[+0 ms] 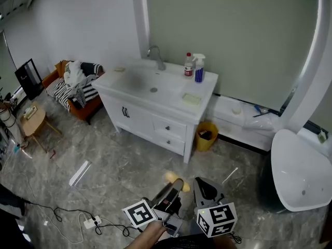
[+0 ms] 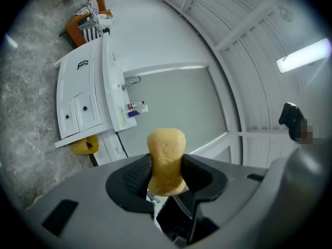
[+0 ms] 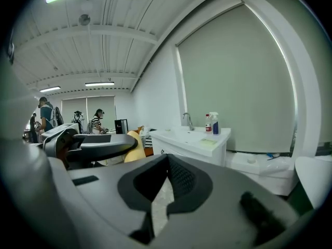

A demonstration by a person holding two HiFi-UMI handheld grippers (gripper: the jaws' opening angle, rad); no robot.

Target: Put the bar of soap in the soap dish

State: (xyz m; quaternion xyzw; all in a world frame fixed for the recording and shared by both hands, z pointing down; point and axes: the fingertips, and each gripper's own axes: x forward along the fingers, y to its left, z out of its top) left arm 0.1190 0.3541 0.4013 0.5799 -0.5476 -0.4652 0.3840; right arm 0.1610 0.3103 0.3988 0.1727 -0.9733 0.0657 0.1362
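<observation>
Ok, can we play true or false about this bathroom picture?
1. The left gripper holds the soap. True.
2. The soap lies on the vanity. False: it is between the left jaws, above the floor.
3. The right gripper holds a spray bottle. False: it is shut and empty; the spray bottle stands on the vanity.
4. A yellow bin stands beside the vanity. True.

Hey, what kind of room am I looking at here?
Probably a mock bathroom inside a bigger hall: a white sink vanity with a faucet, a spray bottle on it, yet a sofa stands beside it.
</observation>
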